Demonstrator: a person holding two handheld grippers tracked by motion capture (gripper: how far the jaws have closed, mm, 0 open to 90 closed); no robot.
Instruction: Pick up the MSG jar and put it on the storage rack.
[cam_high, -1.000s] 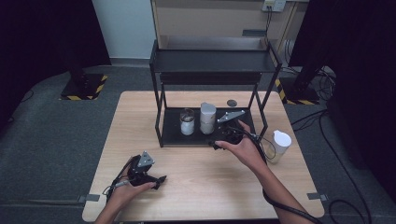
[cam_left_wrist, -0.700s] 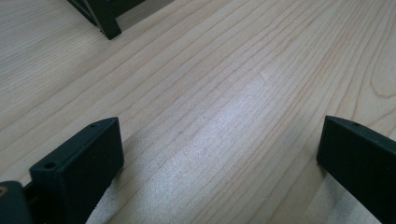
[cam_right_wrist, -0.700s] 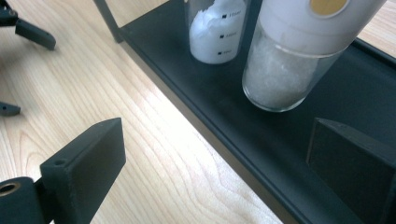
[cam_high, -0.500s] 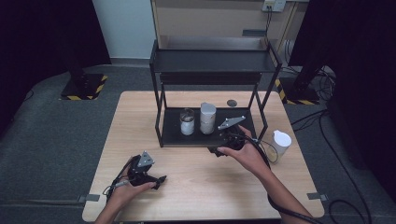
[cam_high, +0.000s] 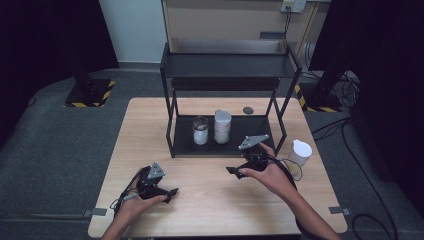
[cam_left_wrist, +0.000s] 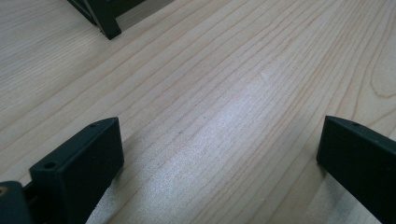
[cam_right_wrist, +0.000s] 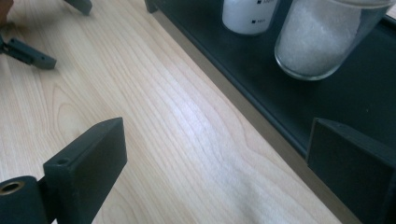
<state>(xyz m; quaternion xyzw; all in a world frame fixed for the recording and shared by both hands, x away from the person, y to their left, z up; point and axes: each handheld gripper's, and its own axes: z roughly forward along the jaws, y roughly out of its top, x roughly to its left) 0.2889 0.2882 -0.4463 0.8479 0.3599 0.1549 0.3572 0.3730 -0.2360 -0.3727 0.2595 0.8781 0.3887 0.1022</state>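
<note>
My left gripper (cam_high: 171, 192) rests near the table's front left, held by a hand; in the left gripper view (cam_left_wrist: 219, 140) its jaws stand wide open over bare wood. My right gripper (cam_high: 232, 171) hovers in front of the black shelf rack (cam_high: 227, 147), open, with only tabletop between its jaws (cam_right_wrist: 215, 149). On the rack's lower shelf stand a tall jar of white granules (cam_high: 222, 126) (cam_right_wrist: 322, 42) and a shorter jar with white contents (cam_high: 200, 131) (cam_right_wrist: 247, 16). Neither gripper touches a jar.
A white cup (cam_high: 300, 151) stands on the table right of the rack. A small dark round thing (cam_high: 248, 110) lies behind the rack. The rack's front leg (cam_left_wrist: 105, 18) is ahead of my left gripper. The left gripper's jaw tip (cam_right_wrist: 28, 53) lies far left.
My right gripper has drawn back from the rack's front edge toward the near side of the table and sunk a little. The left gripper has stayed put.
</note>
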